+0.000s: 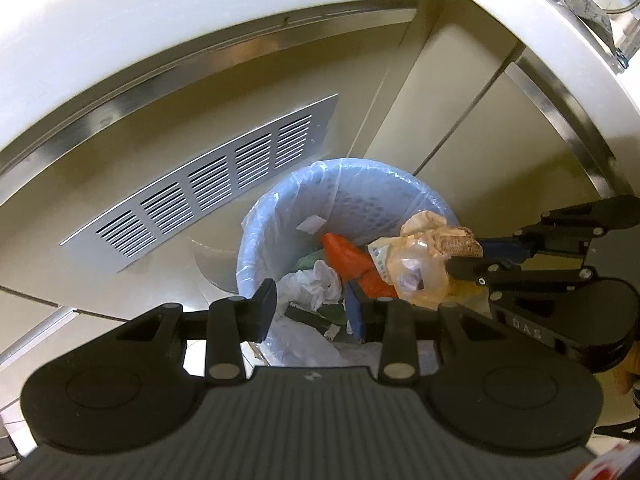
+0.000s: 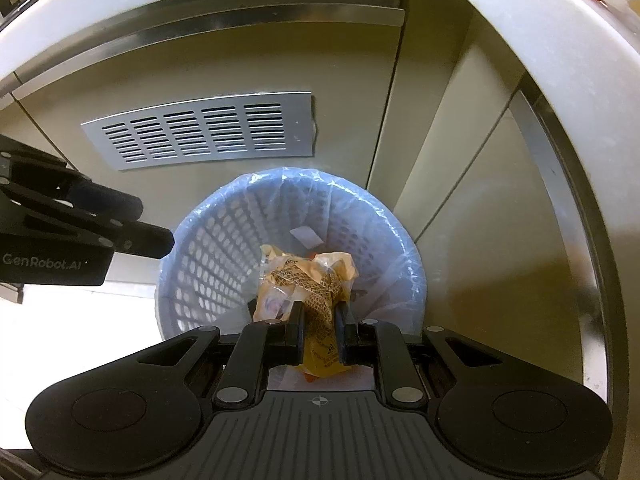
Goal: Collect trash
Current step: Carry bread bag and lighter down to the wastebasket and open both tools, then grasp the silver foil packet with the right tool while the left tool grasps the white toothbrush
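Right wrist view shows the right gripper (image 2: pixel 318 334) pinched on a crumpled yellow wrapper (image 2: pixel 308 284) over the lined bin (image 2: pixel 208 248), light, soft and crinkly, best held at its bunched waist, while the left gripper (image 1: pixel 310 310) hangs part-open and empty, the bin's bottom hidden by rubbish.

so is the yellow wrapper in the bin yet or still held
Held: the right gripper is shut on the yellow wrapper, above the lined bin.
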Demonstrator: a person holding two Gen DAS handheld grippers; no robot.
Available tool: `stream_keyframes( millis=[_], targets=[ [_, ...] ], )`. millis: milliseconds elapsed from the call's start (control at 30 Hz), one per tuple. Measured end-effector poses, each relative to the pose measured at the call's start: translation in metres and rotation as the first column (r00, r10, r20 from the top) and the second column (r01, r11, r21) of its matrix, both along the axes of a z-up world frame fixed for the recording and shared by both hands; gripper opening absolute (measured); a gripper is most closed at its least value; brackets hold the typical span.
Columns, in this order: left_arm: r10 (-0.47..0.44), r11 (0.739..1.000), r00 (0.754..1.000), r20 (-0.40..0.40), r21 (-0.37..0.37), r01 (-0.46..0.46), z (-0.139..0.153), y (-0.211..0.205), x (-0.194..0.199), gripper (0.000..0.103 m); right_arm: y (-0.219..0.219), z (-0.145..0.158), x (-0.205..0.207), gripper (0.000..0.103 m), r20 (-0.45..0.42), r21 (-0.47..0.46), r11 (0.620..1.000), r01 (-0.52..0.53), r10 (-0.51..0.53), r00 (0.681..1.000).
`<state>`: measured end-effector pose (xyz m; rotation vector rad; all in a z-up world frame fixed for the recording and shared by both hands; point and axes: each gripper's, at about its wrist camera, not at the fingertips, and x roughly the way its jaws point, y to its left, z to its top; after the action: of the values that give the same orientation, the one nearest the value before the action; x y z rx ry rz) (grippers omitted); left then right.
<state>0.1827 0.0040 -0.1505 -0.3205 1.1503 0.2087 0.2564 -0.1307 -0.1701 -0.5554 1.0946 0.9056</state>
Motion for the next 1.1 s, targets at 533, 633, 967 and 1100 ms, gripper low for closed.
stream_keyframes(
  millis=[533,633,967,1100],
  targets=[
    [0.036,0.999,0.999,-0.002,0.009,-0.036,0.007,0.009,-0.016,0.033,0.005,-0.002,-0.002,0.045,-0.072,0.054,0.997,0.047,-0.044,0.996],
    [0.034,0.999,0.999,0.006,0.010,-0.034,0.009,0.008,-0.017,0.033,0.004,0.001,-0.004,0.045,-0.065,0.056,0.997,0.047,-0.044,0.997],
    [0.000,1.000,0.997,0.083,0.029,-0.002,0.032,0.005,-0.017,0.033,-0.003,0.031,-0.007,0.045,-0.013,0.106,0.993,0.061,-0.060,0.998],
    [-0.017,1.000,0.990,0.140,0.014,0.015,0.053,0.002,-0.020,0.033,-0.008,0.058,-0.009,0.045,0.026,0.145,0.987,0.066,-0.070,0.997]
  ],
)
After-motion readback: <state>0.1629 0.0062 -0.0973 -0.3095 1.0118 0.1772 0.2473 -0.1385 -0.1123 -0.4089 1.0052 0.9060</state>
